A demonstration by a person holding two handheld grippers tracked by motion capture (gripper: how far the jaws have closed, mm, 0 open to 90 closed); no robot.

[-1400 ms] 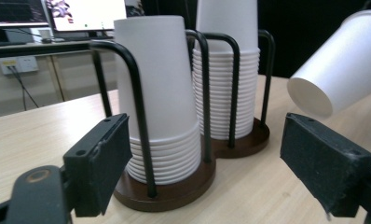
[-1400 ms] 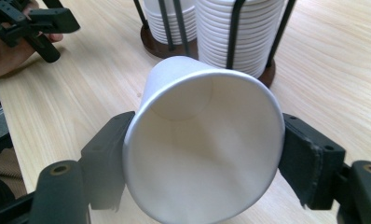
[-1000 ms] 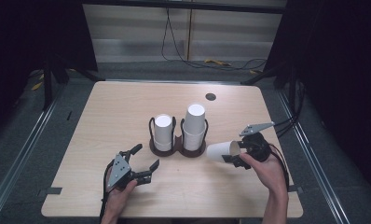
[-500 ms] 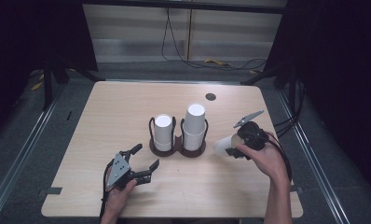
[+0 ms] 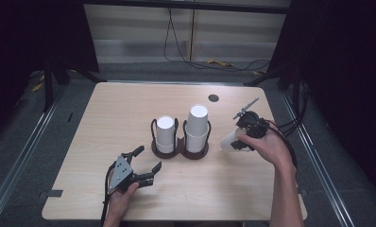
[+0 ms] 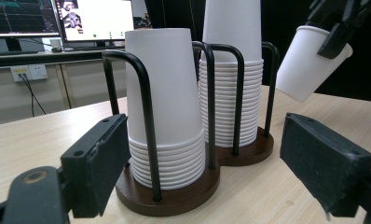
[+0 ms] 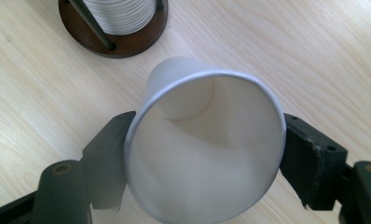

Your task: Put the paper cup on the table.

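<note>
A dark wooden holder (image 5: 180, 150) with black wire loops stands mid-table and carries two stacks of upside-down white paper cups, a short stack (image 5: 166, 135) and a taller one (image 5: 197, 127). To its right, my right gripper (image 5: 240, 140) is shut on a single white paper cup (image 5: 227, 142) held tilted above the table, bottom toward the holder. In the right gripper view the cup (image 7: 193, 107) sits mouth toward the camera, squeezed at its rim by both pads (image 7: 309, 158). My left gripper (image 5: 141, 165) rests open in front of the holder; its view looks between the jaws at the stacks (image 6: 167, 107).
A small dark round grommet (image 5: 213, 98) sits near the table's far edge. Cables lie on the floor behind the table. Monitors (image 6: 92, 18) stand on a desk beyond the table in the left gripper view. Bare tabletop (image 5: 106, 118) lies left of the holder.
My right hand has carried the cup a little away from the person and upward, and the gripper has turned so its top plate points up. The left gripper has stayed in place.
</note>
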